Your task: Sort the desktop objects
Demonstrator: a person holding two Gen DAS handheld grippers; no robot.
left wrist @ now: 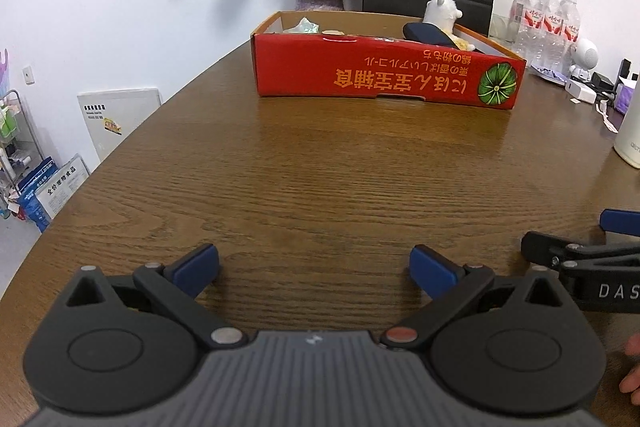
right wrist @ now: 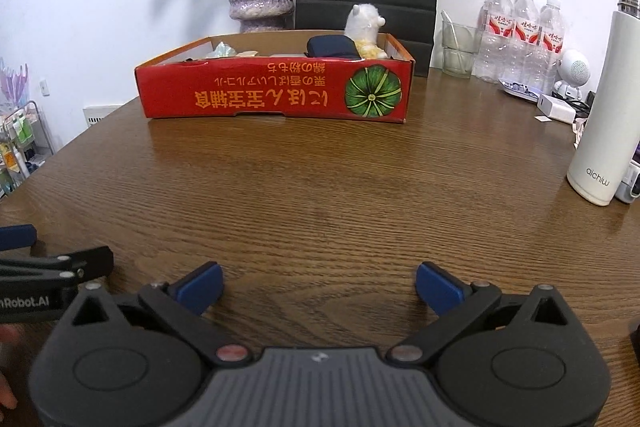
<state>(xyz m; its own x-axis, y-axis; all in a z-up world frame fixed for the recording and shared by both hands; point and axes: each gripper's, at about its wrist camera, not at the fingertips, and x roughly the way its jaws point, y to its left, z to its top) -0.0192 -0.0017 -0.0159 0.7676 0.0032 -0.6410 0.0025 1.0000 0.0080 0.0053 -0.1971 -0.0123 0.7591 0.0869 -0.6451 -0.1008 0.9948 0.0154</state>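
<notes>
Both grippers low over bare wooden table (left wrist: 320,167), side by side. Left gripper (left wrist: 314,269) jaws wide, nothing between; right gripper (right wrist: 319,287) likewise wide and empty.

Red box (left wrist: 384,75) sits well ahead, already holds plush toy (left wrist: 440,13), dark case (left wrist: 426,33), crumpled wrapper (left wrist: 306,26). Table in front of box clear, so sorting looks mostly done (judgement only).

Right view alone shows whole white flask (right wrist: 600,115) and glass (right wrist: 458,45); left view alone shows white board (left wrist: 116,119) leaning at wall.

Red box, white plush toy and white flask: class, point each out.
red box (right wrist: 256,99): right wrist view, front wall.
white plush toy (right wrist: 362,23): right wrist view, body.
white flask (right wrist: 604,115): right wrist view, body.
</notes>
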